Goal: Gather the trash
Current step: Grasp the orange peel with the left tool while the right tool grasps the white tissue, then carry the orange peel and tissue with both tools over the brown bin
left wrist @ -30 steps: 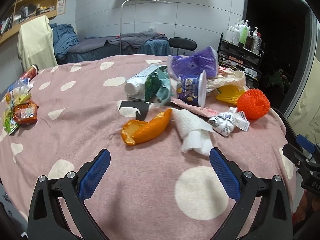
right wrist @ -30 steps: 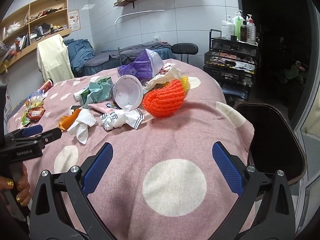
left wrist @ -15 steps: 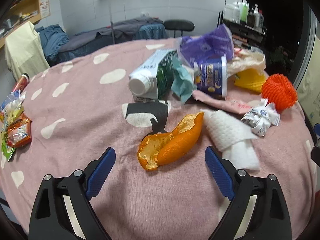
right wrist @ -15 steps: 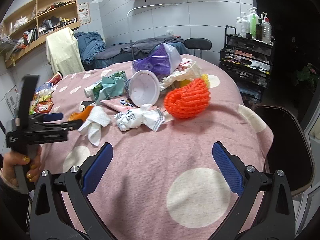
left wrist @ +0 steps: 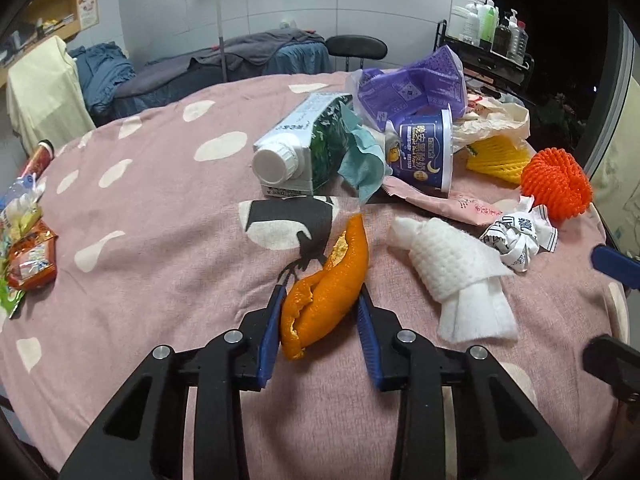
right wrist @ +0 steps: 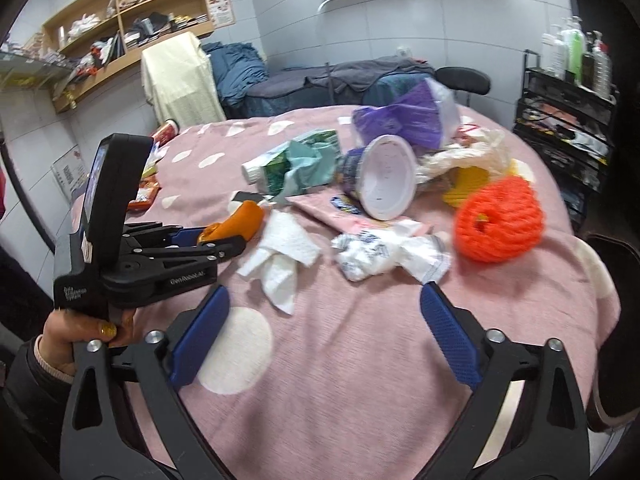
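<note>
The left gripper is pinching the orange peel lying on the pink tablecloth; the right gripper is hanging spread above the crumpled paper. The curled, soft peel could be slipping out if lifted fast

The near end of the orange peel sits between the left tongs, whose blue pads cover its flanks, so whether they truly pinch it cannot be told. At the right edge of the left wrist view the right tongs are cut off, only a blue tip showing. In the right wrist view the orange foam net is motion-blurred, and the print on the crumpled wrapper is unreadable.
</note>
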Tool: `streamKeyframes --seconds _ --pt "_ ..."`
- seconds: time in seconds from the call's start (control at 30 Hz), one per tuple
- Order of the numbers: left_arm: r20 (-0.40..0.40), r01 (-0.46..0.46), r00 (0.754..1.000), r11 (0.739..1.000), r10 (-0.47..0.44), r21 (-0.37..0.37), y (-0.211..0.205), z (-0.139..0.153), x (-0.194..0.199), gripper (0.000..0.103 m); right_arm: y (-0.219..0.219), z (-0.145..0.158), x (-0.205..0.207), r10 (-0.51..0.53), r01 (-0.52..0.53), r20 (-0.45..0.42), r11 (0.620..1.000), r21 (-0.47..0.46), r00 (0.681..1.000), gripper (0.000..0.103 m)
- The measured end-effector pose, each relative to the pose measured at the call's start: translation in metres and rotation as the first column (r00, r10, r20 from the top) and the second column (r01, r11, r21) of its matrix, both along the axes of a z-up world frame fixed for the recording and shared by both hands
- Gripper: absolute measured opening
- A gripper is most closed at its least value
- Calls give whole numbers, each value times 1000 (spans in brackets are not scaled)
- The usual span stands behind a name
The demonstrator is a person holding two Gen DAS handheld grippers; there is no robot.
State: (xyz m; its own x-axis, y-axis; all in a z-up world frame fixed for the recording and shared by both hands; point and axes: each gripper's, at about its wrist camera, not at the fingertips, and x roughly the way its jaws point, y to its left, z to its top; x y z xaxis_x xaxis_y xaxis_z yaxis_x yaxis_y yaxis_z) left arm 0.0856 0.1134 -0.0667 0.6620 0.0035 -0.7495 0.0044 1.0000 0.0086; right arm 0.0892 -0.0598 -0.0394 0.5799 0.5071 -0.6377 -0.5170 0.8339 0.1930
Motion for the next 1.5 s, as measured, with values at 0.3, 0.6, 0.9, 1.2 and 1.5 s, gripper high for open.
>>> streamKeyframes --seconds 0.3,0.6,0.9,1.2,1.5 --pt "72 -127 989 991 130 -47 26 20 -34 34 51 -13 33 74 -84 -111 993 -81 991 78" --pt "75 -142 986 988 146 -63 23 22 -45 34 76 -29 51 77 -101 -152 982 -157 985 42" --pt "88 -117 989 991 122 -66 8 28 -55 34 55 -16 38 98 -103 -102 993 -52 990 21" --pt "129 -60 989 996 69 -72 -20 45 -60 34 6 6 15 28 -28 4 999 18 1000 21" --pt "160 100 983 992 -87 -72 -83 60 -49 34 -71 22 -2 -96 89 62 991 100 994 21"
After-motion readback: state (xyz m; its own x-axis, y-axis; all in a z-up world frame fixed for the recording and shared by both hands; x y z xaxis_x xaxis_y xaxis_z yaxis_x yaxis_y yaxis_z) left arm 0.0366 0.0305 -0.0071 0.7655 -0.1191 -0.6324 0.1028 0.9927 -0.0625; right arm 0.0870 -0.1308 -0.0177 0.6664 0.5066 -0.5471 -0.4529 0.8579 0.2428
